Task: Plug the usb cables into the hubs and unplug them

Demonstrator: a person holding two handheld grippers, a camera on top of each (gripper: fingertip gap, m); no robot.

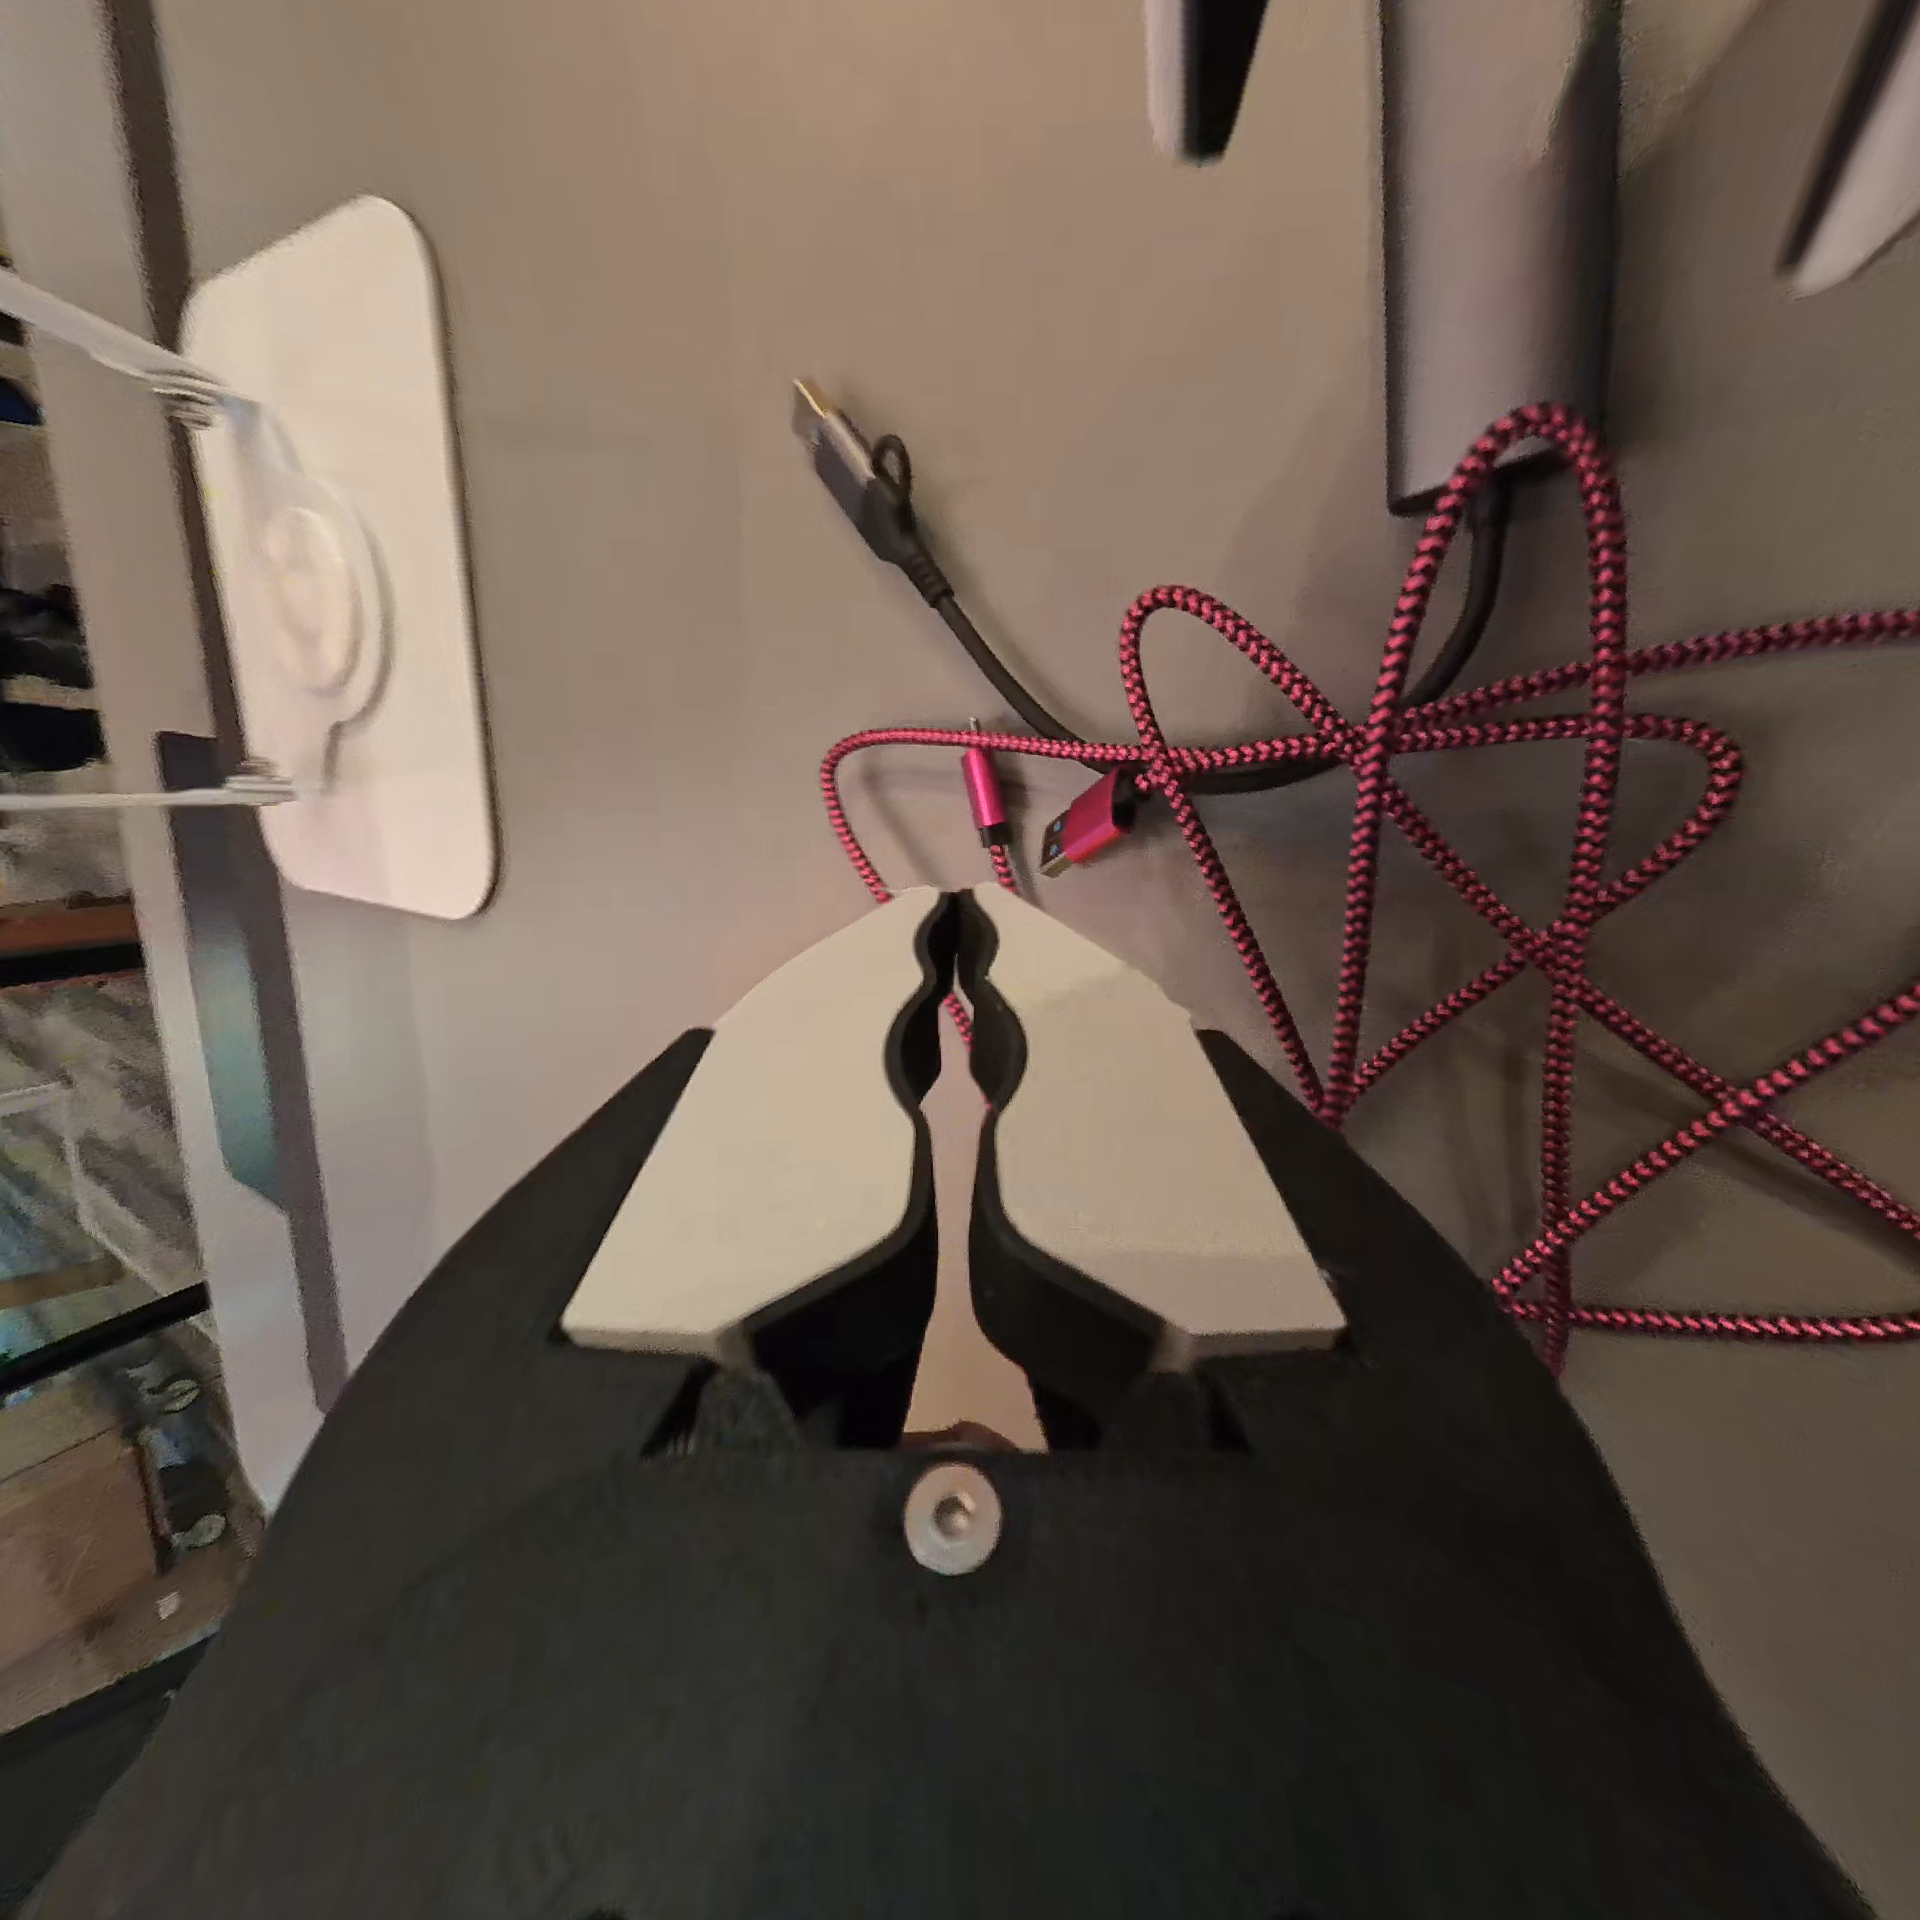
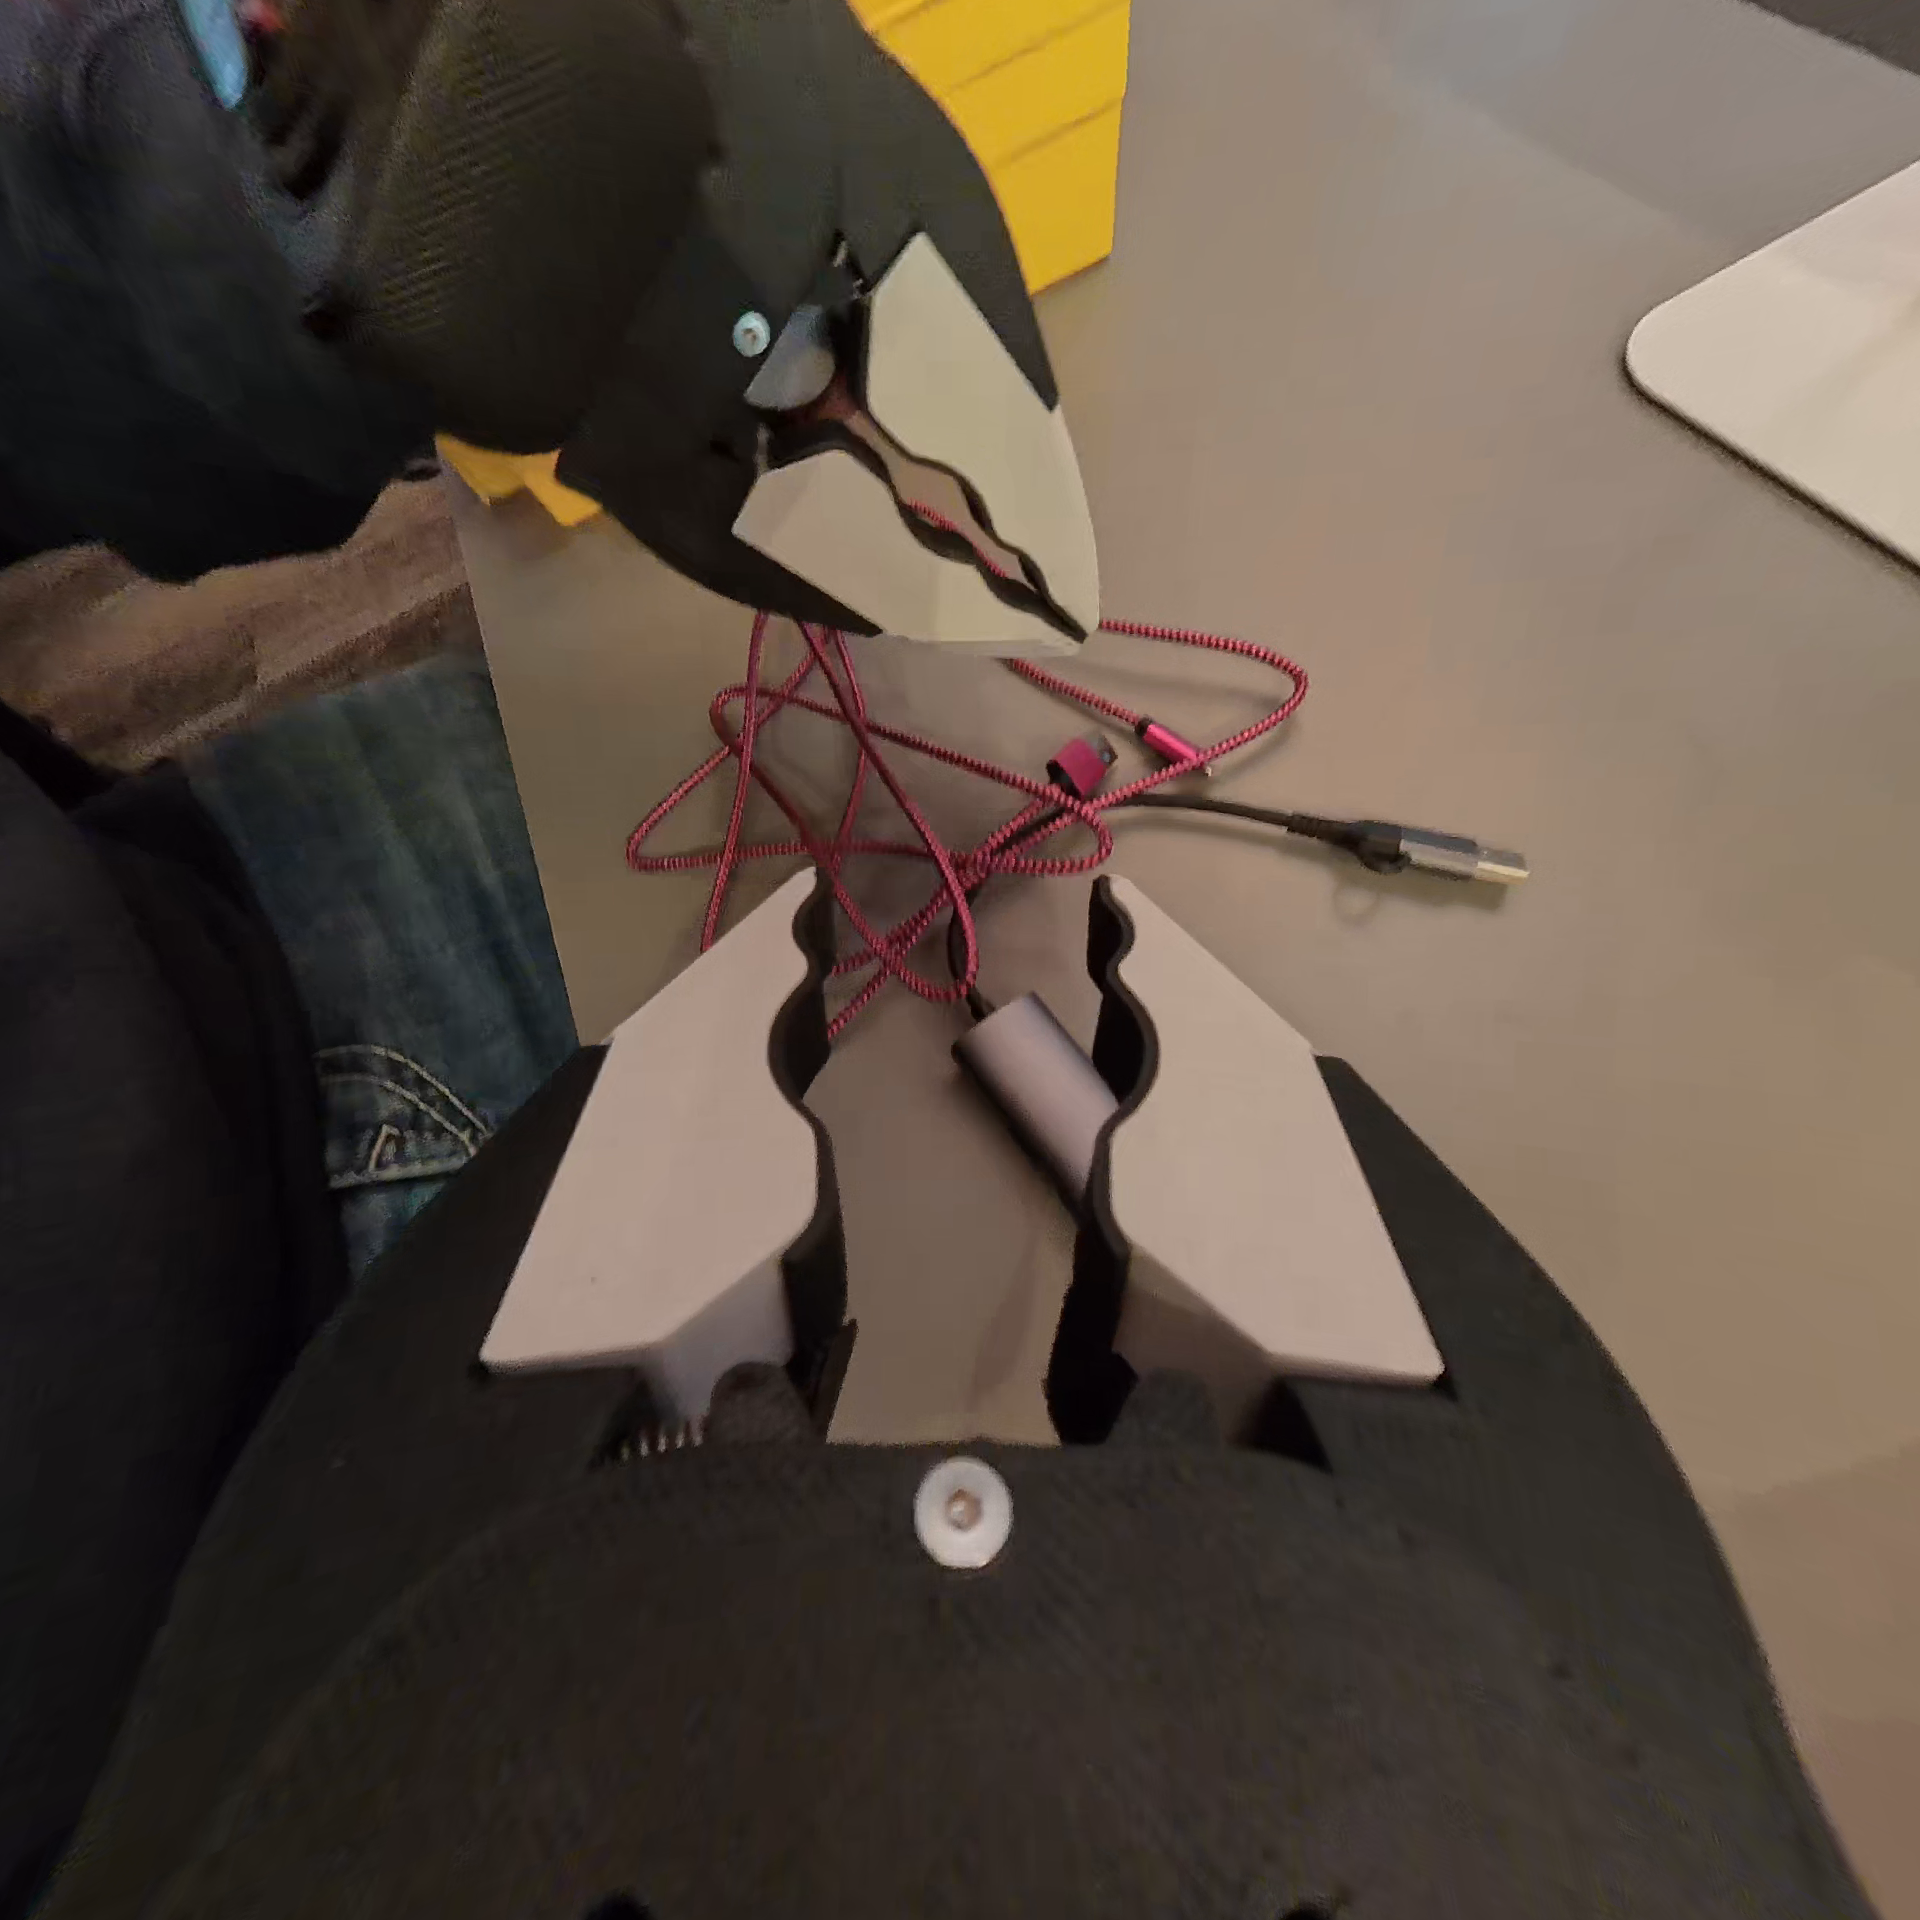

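Observation:
My left gripper [image 1: 961, 899] is shut on the pink braided cable [image 1: 1382, 790], a strand of which runs between its pads. The right wrist view shows the same grip [image 2: 1049, 613], with the cable [image 2: 831, 831] hanging from it to the grey table. The cable's pink USB plug [image 1: 1091, 821] [image 2: 1081, 769] and its small pink plug [image 1: 982, 784] [image 2: 1169, 740] lie free. My right gripper [image 2: 956, 894] is open around the grey hub [image 2: 1039, 1091] [image 1: 1496, 260], which lies close to its right finger. The hub's black lead ends in a grey USB plug [image 1: 831, 447] [image 2: 1455, 857], lying loose.
A white pad [image 1: 343, 561] [image 2: 1787, 395] lies on the table beyond the cables. A yellow box [image 2: 1039, 125] stands behind the left gripper. A person's leg in jeans [image 2: 384, 883] is at the table's left edge. Left tips to right tips: about 10 cm. From the left gripper's tips to the grey USB plug [image 2: 1455, 857] is close to 11 cm. The left camera catches it too, in the left wrist view [image 1: 836, 429].

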